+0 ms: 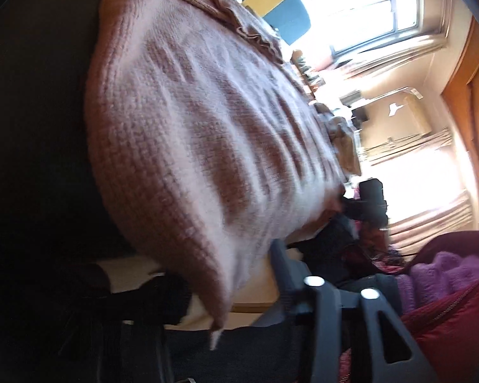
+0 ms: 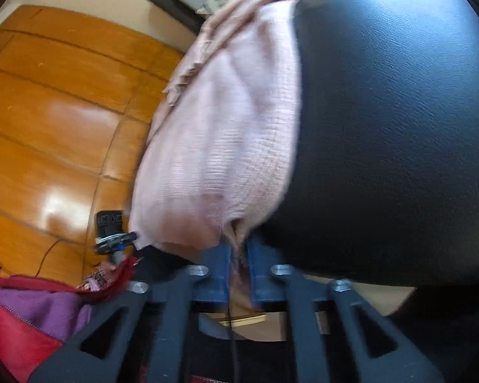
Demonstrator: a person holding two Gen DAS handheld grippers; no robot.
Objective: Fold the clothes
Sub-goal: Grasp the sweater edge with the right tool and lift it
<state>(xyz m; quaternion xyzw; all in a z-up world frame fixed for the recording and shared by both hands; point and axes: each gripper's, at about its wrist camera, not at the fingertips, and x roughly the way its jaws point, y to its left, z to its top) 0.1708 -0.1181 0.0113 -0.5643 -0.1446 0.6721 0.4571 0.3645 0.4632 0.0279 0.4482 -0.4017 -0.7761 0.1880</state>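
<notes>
A pink knit sweater (image 1: 191, 127) is stretched out between my two grippers over a black leather surface (image 2: 399, 127). In the left wrist view its near corner hangs down between the dark fingers of my left gripper (image 1: 226, 268), which close on the thick fabric. In the right wrist view the sweater (image 2: 226, 134) runs away from me, bunched at the far end. Its near edge is pinched between the blue pads (image 2: 222, 261) of my right gripper (image 2: 238, 253). The right gripper (image 1: 368, 201) shows at the sweater's far corner in the left wrist view.
A red garment with purple fleece lining (image 2: 25, 312) lies at the lower left, also the red garment (image 1: 447, 287) in the left wrist view. Wooden floor (image 2: 48, 111) lies beside the black surface. Bright curtained windows (image 1: 367, 3) and a wooden door (image 1: 475, 95) are beyond.
</notes>
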